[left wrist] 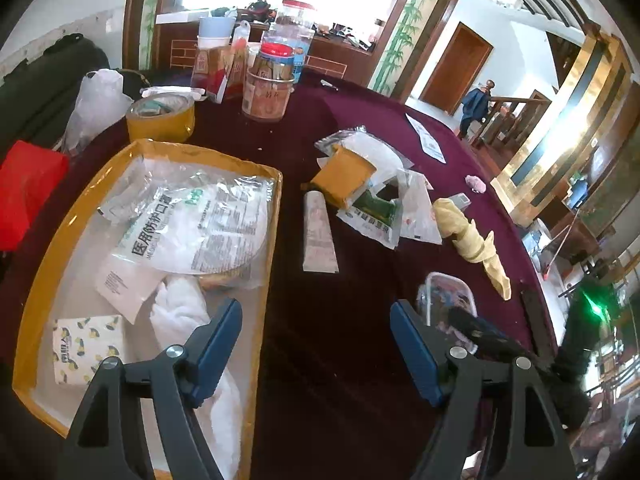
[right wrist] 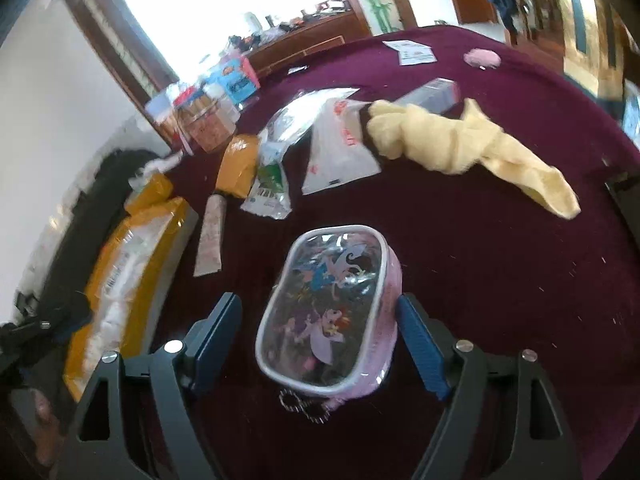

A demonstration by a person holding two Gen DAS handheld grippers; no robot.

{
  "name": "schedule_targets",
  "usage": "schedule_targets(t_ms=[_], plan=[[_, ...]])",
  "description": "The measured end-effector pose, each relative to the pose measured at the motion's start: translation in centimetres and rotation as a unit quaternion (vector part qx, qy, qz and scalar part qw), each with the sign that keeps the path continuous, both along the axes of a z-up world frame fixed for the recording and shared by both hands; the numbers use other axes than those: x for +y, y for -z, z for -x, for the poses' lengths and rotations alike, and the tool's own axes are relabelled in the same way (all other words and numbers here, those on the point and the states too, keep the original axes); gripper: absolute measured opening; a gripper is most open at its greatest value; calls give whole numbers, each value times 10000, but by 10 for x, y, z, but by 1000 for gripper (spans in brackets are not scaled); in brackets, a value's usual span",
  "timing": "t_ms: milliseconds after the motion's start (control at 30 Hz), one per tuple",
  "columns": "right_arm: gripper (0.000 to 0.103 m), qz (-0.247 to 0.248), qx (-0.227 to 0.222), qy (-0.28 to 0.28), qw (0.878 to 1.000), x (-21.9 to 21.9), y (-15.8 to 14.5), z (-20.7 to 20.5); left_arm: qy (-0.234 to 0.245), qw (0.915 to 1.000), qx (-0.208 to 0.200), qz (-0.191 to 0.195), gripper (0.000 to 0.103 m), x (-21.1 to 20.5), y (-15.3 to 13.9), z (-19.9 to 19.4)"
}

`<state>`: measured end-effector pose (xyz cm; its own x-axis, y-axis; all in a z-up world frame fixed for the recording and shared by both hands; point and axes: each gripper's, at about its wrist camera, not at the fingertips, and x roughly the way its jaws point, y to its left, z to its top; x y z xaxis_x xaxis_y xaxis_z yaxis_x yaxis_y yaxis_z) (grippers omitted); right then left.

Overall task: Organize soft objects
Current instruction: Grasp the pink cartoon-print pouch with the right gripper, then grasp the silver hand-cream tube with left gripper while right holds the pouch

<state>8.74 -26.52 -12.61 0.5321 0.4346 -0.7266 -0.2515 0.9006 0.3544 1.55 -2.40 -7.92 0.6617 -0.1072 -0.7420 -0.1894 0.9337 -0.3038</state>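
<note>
The right claw [right wrist: 320, 340] stands wide open with the pink cartoon pouch [right wrist: 326, 312] lying on the maroon tablecloth [right wrist: 480, 260] between its fingers; the right pad looks to sit at the pouch's side, the left pad clear of it, though motion blur makes contact hard to judge. A small chain at the pouch's near end is partly cut off by the claw's frame. Beyond the claw lies a twisted yellow cloth [right wrist: 460, 136], ahead and to the right. The left claw [left wrist: 316, 344] is open too and holds nothing, bare tablecloth between its fingers. Its left finger overlaps the yellow-rimmed tray [left wrist: 40, 280], hiding part of a white towel [left wrist: 180, 308] there, beside a bag of masks [left wrist: 192, 232]. Its right finger covers most of the pouch [left wrist: 444, 292]. A tube [left wrist: 318, 232] lies straight ahead
</note>
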Motion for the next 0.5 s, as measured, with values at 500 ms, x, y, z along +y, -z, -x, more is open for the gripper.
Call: schedule_targets(t_ms=[500], plan=[[79, -69, 32, -471, 9989, 8, 13, -40, 475, 9947, 626, -665, 80, -26, 8, -71]])
